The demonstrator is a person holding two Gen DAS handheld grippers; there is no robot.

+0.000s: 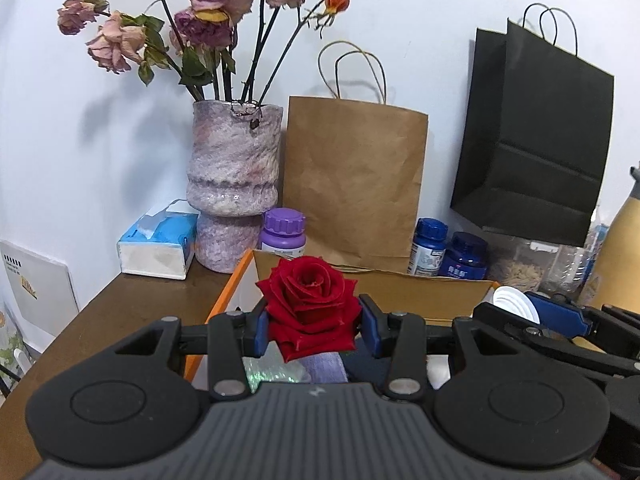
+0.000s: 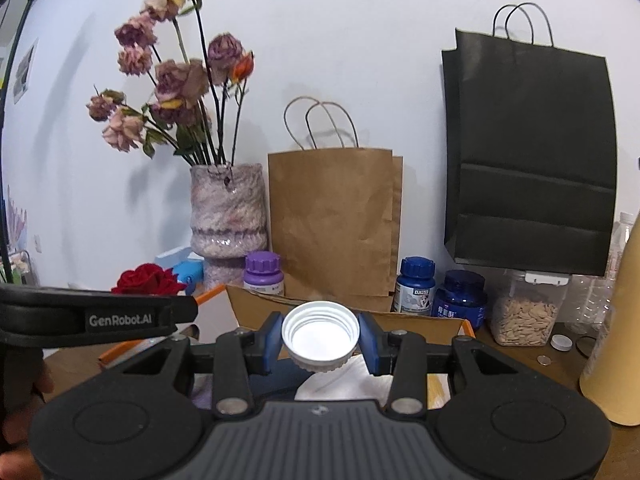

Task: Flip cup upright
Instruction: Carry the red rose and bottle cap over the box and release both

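Cup: white ribbed screw-cap type (image 2: 320, 336), being carried in right tongs (image 2: 320, 340) above open cardboard box (image 2: 420, 322); hollow side is facing up & toward cam.
Right tongs: clenching on cup, blue pads (image 2: 369, 340) pressing its ribbed wall from both sides; side grip is prob. leaving the mouth free for setting down upright.
Left tongs: (image 1: 314, 326) gripping red rose head (image 1: 310, 308) betw. blue pads; held level w/ the cup, apparently just keeping it out of the way.
Bench: brown top (image 1: 120, 312), carrying box, pink vase w/ dried roses (image 1: 232, 184), purple-cap bottle (image 1: 282, 232), 2 blue bottles (image 2: 440, 288), kraft bag (image 1: 352, 176), black bag (image 1: 536, 132), tissue box (image 1: 156, 244).
Hidden: cup base & underside not showing; box contents mostly blocked by tongs bodies, only bits of white, purple, dark cloth peeking.
Cut off: tan bottle at right edge (image 2: 616, 340); rose stem, if any, not visible.
Unclear: bottle labels too small to read; landing spot for cup can't tell.
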